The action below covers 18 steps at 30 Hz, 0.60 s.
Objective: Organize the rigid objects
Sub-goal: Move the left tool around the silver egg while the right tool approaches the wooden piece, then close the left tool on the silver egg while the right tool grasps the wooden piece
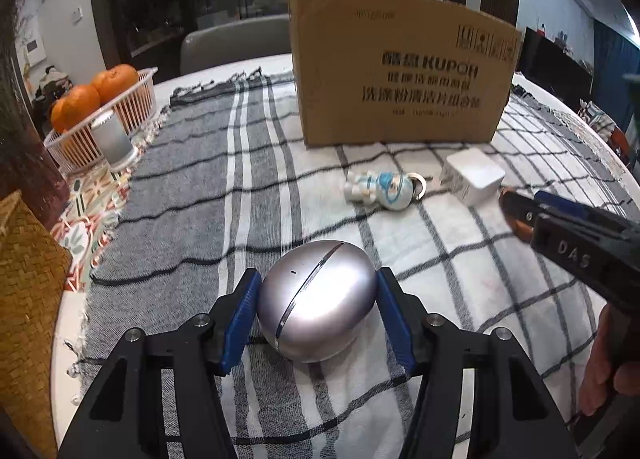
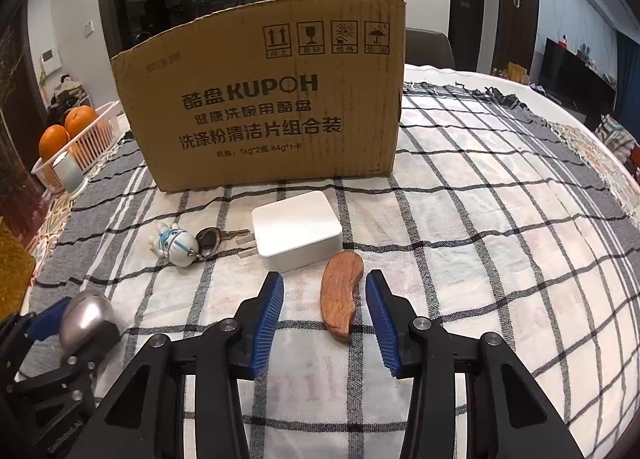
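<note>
A silver egg-shaped case (image 1: 318, 301) rests on the checked cloth between the blue pads of my left gripper (image 1: 318, 279); the pads touch its sides. It also shows in the right wrist view (image 2: 86, 319). My right gripper (image 2: 324, 283) is open, its fingers on either side of a curved wooden piece (image 2: 340, 293) lying on the cloth, not touching it. A white charger (image 2: 298, 235) and a small figurine keychain with keys (image 2: 178, 245) lie just beyond. A cardboard box (image 2: 272, 115) stands behind them.
A white basket with oranges (image 1: 100, 115) and a grey cylinder (image 1: 114, 141) stand at the far left. A woven basket (image 1: 28, 299) is at the near left. The round table's edge (image 2: 616, 163) curves away on the right.
</note>
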Each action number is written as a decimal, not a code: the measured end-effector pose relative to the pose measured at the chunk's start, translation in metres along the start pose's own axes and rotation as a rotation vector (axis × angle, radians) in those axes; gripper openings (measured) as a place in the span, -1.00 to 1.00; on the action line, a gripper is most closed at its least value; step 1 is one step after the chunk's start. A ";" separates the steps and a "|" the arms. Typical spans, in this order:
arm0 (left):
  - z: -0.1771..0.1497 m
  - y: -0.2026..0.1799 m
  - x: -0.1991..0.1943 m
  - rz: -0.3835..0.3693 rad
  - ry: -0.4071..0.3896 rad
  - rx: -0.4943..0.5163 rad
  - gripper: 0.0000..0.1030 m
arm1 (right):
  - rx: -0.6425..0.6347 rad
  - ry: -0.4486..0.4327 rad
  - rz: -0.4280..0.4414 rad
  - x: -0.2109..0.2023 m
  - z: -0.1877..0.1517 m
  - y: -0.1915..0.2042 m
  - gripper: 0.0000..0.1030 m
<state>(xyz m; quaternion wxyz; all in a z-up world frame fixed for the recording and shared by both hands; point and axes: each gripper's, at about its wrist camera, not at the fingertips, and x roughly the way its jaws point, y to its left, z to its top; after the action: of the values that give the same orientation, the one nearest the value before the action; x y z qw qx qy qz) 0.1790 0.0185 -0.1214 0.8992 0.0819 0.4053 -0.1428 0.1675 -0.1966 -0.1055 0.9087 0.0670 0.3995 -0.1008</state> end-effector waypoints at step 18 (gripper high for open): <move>0.007 -0.007 0.004 0.010 -0.012 0.000 0.12 | 0.014 0.054 -0.004 0.022 0.000 -0.007 -0.51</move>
<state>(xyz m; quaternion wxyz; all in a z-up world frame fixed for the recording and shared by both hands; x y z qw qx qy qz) 0.1849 0.0094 -0.1201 0.9024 0.0829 0.3994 -0.1389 0.1804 -0.2064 -0.1217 0.8969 0.0752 0.4234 -0.1035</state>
